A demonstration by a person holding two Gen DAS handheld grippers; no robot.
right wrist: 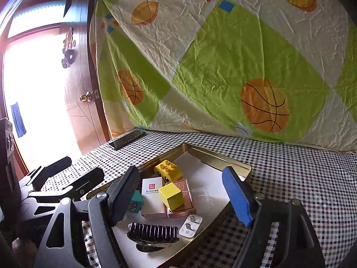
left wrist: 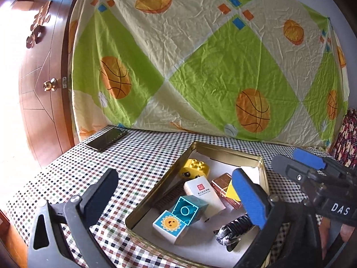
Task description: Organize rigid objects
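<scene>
My right tongs (right wrist: 183,192) hang wide open over the gold tin (right wrist: 236,164) on the table (right wrist: 301,178), the yellow cube (right wrist: 171,195) free between them, perched on the copper box (right wrist: 186,210). My left tongs (left wrist: 178,192) are open and empty too. Best now, I judge, to lift straight up — no brushing the cube — and check nothing leans on the rim.

Both claws are wide open, holding nothing. The left claw (left wrist: 178,198) has one dark finger (left wrist: 104,189) out to its left and the blue-padded finger (left wrist: 250,198) to its right. The right claw (right wrist: 180,196) shows the same spread, ribbed dark pad (right wrist: 122,196) opposite the blue pad (right wrist: 236,194), and it sits just right of the left one.
</scene>
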